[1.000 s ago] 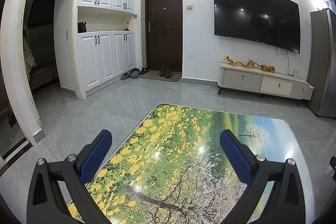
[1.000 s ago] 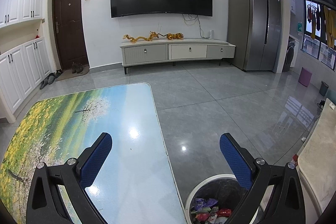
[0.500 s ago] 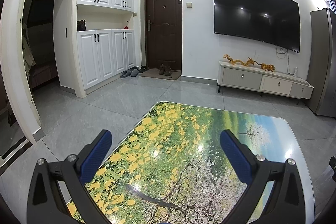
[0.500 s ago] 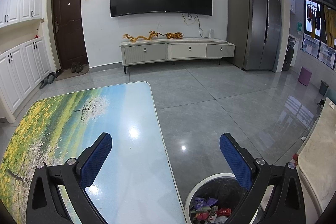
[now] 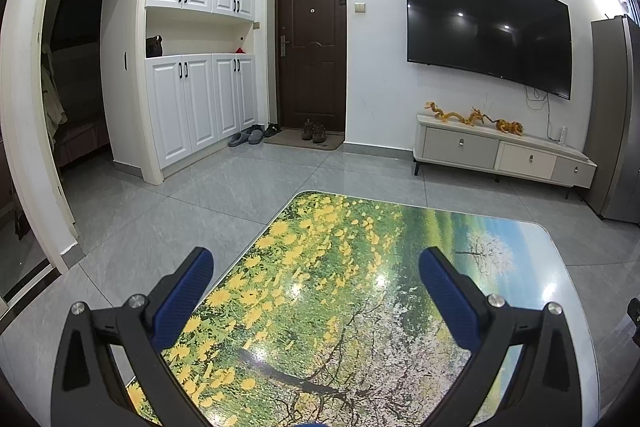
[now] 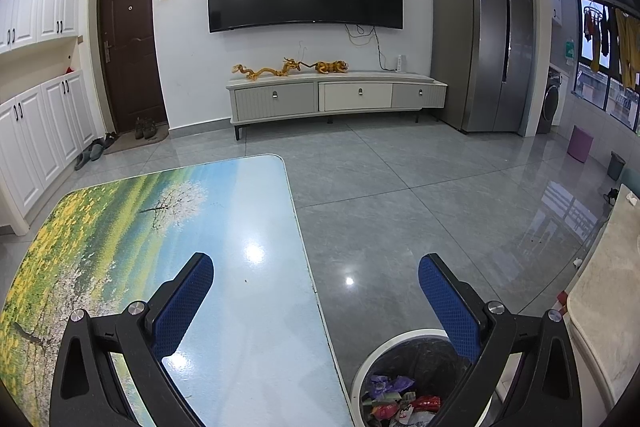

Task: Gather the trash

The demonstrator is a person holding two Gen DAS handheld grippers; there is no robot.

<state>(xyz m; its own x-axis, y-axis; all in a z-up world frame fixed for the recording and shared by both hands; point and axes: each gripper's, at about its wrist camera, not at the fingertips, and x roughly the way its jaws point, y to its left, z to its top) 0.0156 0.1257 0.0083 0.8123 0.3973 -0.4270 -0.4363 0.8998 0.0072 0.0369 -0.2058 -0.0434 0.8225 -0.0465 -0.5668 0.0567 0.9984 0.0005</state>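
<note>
A white-rimmed trash bin (image 6: pixel 400 339) with a black liner stands on the floor right of the table; coloured wrappers (image 6: pixel 396 401) lie inside it. My right gripper (image 6: pixel 316 263) is open and empty, above the table's right edge and the bin. My left gripper (image 5: pixel 316 259) is open and empty above the table (image 5: pixel 340 267), whose top has a printed landscape of yellow flowers and a white tree. No loose trash shows on the table in either view.
The table also shows in the right wrist view (image 6: pixel 224 211). Grey tiled floor (image 6: pixel 400 187) surrounds it. A TV cabinet (image 6: pixel 336 95) and a fridge (image 6: pixel 480 39) stand at the far wall. A pale counter (image 6: pixel 604 287) is at the right. White cupboards (image 5: pixel 200 99) stand left.
Both views have shifted very slightly; the grippers stay open and empty over the table and bin.
</note>
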